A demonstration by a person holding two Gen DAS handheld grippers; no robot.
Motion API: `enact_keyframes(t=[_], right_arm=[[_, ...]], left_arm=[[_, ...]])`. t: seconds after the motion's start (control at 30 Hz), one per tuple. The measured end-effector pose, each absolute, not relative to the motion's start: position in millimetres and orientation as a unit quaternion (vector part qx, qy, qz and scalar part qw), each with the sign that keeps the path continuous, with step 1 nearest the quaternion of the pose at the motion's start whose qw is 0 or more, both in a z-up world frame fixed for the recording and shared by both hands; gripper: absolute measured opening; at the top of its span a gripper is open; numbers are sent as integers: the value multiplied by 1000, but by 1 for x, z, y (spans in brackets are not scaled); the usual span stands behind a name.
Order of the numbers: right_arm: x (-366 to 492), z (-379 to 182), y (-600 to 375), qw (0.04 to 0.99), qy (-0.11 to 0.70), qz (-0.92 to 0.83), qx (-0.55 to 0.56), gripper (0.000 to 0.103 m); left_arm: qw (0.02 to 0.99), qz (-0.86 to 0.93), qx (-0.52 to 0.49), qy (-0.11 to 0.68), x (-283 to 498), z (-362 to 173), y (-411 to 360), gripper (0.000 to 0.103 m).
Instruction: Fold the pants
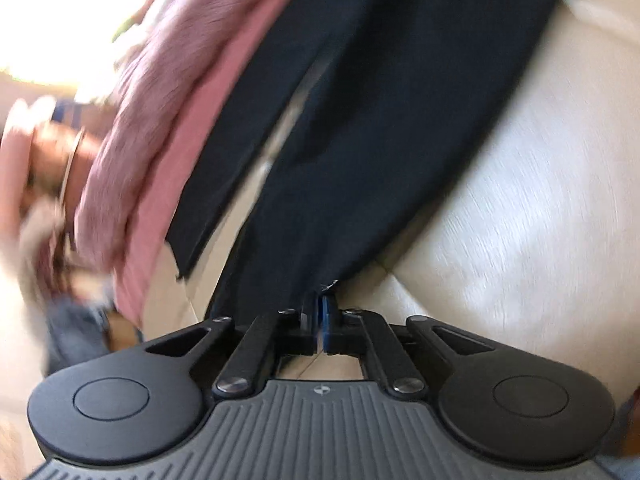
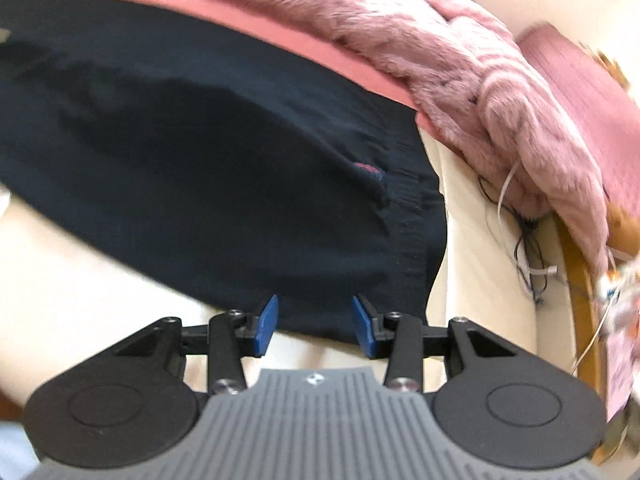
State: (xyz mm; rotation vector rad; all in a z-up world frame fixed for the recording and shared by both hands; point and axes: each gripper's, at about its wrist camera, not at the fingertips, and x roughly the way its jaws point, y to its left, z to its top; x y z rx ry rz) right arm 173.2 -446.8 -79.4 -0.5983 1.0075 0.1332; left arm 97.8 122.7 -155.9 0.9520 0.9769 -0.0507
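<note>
At the bottom of its frame the left claw (image 1: 319, 312) is pressed together, pinching a hem of the dark navy pants (image 1: 360, 120); the right claw (image 2: 316, 326) is spread, its blue pads (image 2: 267, 326) straddling the waistband edge. To fold cleanly, the right should probably close on that edge before both lift evenly. The pants lie across a cream couch cushion (image 2: 80, 280), with a pink fuzzy blanket (image 2: 400, 32) bunched beyond at the top of the frame.

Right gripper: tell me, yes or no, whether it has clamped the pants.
No. The right gripper is open, its blue pads spread apart at the edge of the dark pants, not pinching the fabric.
</note>
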Motion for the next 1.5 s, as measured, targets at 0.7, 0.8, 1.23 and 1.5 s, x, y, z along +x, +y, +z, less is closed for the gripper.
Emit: enact_keyframes(t=[0.7,0.8,1.23,1.5], right_arm=[[153,-130,-453,674,403,190,-589,0],[156,-116,-451,712,385,160,-565,0],[267,-34,-433,815,321,56,-479,0],[370,-46,-412,830,354,24,-430,0]], left_arm=[[868,92,196,447,131,-87,139,1],[877,100,175,437,134,-76,143,1],[892,147,127,408,226,-27,166,1],[874,192,131,427,314,-44,180,0]])
